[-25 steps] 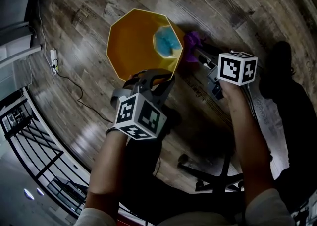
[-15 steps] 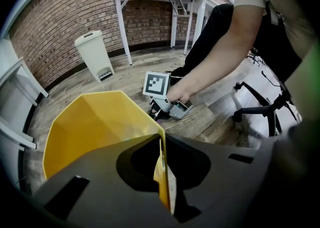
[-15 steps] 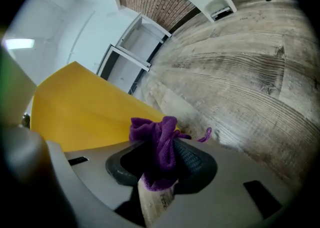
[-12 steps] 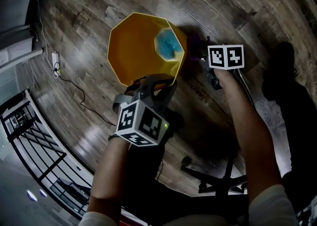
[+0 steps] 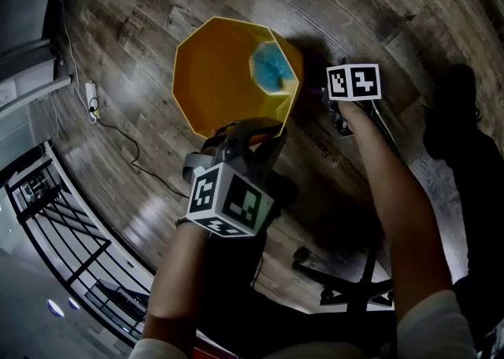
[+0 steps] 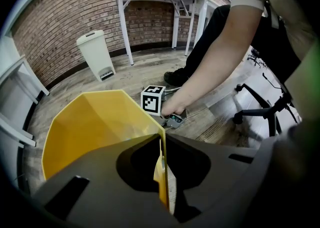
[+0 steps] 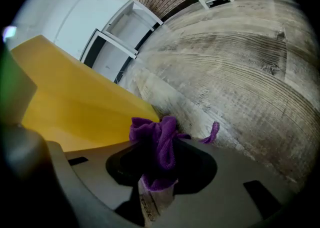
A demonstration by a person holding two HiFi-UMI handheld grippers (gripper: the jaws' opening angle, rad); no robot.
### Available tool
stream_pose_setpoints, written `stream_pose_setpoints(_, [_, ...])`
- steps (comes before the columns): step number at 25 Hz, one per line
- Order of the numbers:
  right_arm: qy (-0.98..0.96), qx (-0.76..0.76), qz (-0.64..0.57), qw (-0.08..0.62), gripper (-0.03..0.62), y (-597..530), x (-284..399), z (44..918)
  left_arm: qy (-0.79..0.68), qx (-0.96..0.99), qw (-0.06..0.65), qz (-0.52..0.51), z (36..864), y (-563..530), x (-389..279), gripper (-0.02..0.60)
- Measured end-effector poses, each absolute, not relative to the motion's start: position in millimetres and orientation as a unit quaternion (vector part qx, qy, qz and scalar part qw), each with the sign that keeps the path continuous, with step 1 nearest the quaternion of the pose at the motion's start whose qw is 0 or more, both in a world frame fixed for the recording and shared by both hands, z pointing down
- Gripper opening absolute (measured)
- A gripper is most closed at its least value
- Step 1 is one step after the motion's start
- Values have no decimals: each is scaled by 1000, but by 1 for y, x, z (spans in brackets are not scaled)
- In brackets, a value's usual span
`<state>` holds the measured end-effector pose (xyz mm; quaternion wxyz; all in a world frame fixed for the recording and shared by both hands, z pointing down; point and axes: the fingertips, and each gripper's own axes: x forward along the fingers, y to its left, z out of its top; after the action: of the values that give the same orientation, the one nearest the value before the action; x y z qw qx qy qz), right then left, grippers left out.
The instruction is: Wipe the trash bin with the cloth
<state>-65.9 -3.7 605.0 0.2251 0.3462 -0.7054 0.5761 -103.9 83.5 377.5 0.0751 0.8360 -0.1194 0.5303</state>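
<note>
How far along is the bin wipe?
Done: left gripper is shut on the rim of the yellow trash bin, steadying it; right gripper is shut on the purple cloth. In hand: the cloth is at the bin's outer wall, near the floor. Left: the frames don't show how much wall is wiped.

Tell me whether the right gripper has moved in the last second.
Yes. In the head view the right gripper shifted up and left, closer alongside the yellow trash bin.
</note>
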Motion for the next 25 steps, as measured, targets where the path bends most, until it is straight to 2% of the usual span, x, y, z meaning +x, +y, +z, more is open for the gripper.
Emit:
stream_pose_setpoints(10, [-702, 383, 555, 231, 132, -7, -52, 592, -145, 833, 106, 524, 380, 78, -96, 17])
stream_pose_setpoints(15, [-700, 397, 573, 153, 131, -8, -29, 548, -175, 830, 136, 511, 381, 68, -82, 16])
stream_pose_setpoints(18, [-697, 402, 583, 113, 131, -7, -18, 523, -172, 827, 127, 520, 380, 67, -79, 19])
stream_pose_setpoints(21, [-700, 399, 586, 85, 130, -3, -12, 499, -144, 822, 100, 542, 378, 75, -82, 88])
stream_pose_setpoints(25, [-719, 377, 583, 35, 131, -1, -8, 459, -141, 811, 86, 561, 381, 77, -95, 97])
